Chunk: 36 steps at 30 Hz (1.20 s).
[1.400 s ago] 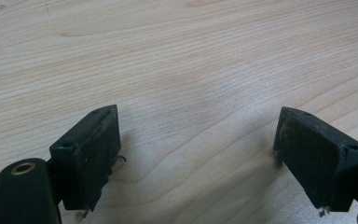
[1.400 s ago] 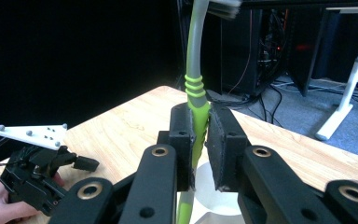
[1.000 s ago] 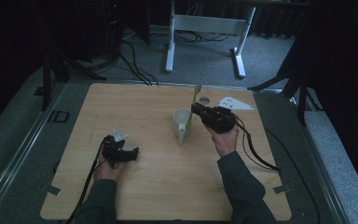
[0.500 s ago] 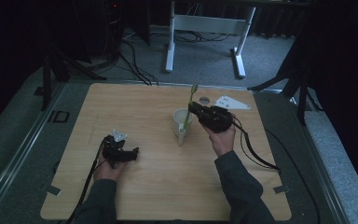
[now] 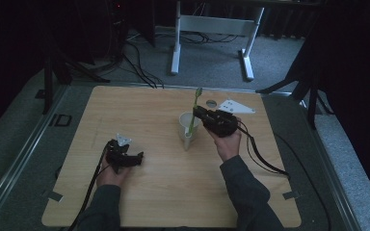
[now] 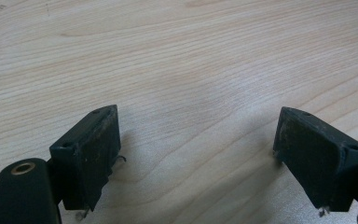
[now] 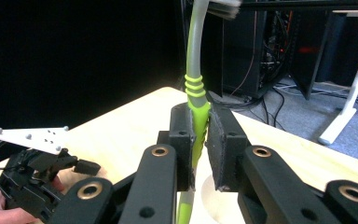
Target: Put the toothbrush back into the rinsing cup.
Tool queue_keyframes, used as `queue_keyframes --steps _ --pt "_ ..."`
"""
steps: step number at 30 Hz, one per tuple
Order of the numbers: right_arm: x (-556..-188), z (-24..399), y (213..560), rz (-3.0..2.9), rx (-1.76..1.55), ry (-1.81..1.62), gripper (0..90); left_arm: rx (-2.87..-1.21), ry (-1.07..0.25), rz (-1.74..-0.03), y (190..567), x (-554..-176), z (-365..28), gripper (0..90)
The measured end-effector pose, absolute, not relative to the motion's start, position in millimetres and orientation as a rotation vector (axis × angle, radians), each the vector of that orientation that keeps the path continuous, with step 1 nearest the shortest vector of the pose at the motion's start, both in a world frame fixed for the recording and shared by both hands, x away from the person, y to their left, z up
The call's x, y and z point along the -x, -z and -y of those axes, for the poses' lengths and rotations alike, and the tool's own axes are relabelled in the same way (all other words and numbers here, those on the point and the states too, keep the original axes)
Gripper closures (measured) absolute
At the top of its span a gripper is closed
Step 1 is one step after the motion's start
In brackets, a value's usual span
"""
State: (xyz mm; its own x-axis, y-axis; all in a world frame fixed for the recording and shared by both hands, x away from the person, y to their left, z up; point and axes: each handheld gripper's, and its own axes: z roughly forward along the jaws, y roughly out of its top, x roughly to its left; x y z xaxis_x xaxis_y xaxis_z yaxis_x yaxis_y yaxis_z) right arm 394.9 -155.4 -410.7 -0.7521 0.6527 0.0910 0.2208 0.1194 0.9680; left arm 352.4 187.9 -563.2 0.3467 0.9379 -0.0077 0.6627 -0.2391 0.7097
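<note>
Here we are clamping the right gripper (image 7: 200, 140) jaws on a toothbrush (image 7: 195, 88) standing in the mug (image 5: 188, 126) at its nine o'clock; tilting could tip it. Left gripper (image 6: 196, 154) jaws apart, resting on the tabletop (image 6: 191, 60).

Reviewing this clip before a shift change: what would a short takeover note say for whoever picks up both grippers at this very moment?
Right gripper: shut on the green toothbrush, gripping its handle, bristle end up.
Left gripper: open, nothing between the jaws, resting low over bare table at the person's left.
Things: the white cup stands near the table's middle; the toothbrush's lower end is at or in the cup's mouth, how deep cannot be told.
Done: toothbrush picked up and brought upright to the cup.
Left: probably lower it in, release, and withdraw.
</note>
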Motion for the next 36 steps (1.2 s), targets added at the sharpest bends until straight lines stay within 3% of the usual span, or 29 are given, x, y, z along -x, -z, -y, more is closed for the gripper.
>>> queue_keyframes --steps 36 --pt "-398.2 145.7 423.1 -2.086 -0.835 -1.604 80.3 -1.990 -0.571 -1.392 563.2 -352.4 -187.8 15.0"
